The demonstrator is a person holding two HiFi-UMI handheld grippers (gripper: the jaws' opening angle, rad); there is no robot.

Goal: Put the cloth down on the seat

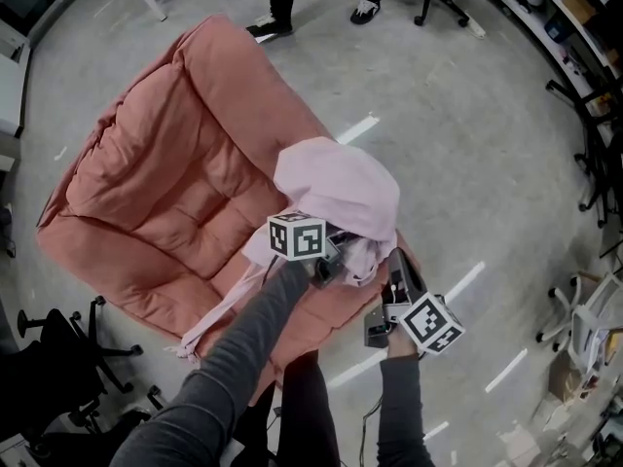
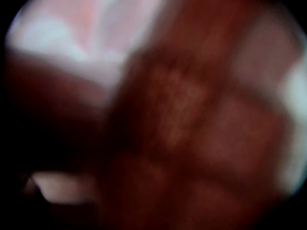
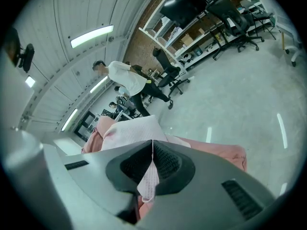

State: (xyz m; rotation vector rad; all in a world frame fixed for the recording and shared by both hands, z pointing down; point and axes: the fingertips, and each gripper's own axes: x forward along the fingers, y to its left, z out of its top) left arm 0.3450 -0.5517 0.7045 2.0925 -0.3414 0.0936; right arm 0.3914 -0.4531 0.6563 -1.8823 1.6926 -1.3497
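Cloth (image 1: 336,188) is pale pink, thin and floppy. It's bunched into a loose hump, held up in the air over the front-right part of the seat (image 1: 165,183), w/ one long tail hanging down and touching the seat's front edge. Seat is a big salmon padded floor cushion w/ raised back and sides, lying on the concrete floor. No tabletop involved.

R gripper (image 3: 152,162): jaws pressed together on a thin fold of the cloth (image 3: 132,131), w/ a strip of fabric pinched edge-on between the ribbed pads. In the head view it sits at the hump's lower right (image 1: 397,266).

L gripper (image 1: 319,263): tucked under the hump. Its own view is smothered in dark reddish blur, prob. fabric right on the lens, so jaws don't show and I can't tell if they're spread or closed.

Handling, as a judgement:
- Light, soft, no stiffness, so it sags and folds wherever unsupported.
- Not fragile and not slippery. A small pinch on an edge or fold holds it fine, as the R gripper has now.
- Two well-apart edge grips would let it spread, while one central grip keeps it a lump.
- Hanging tail could drag or snag on the seat's front edge, and fabric may cling to the pads on release.

Containers: none in play. Shelving (image 1: 574,8) at the room's edge carries boxes, contents too small to tell. A person (image 3: 127,78) stands well behind the seat.
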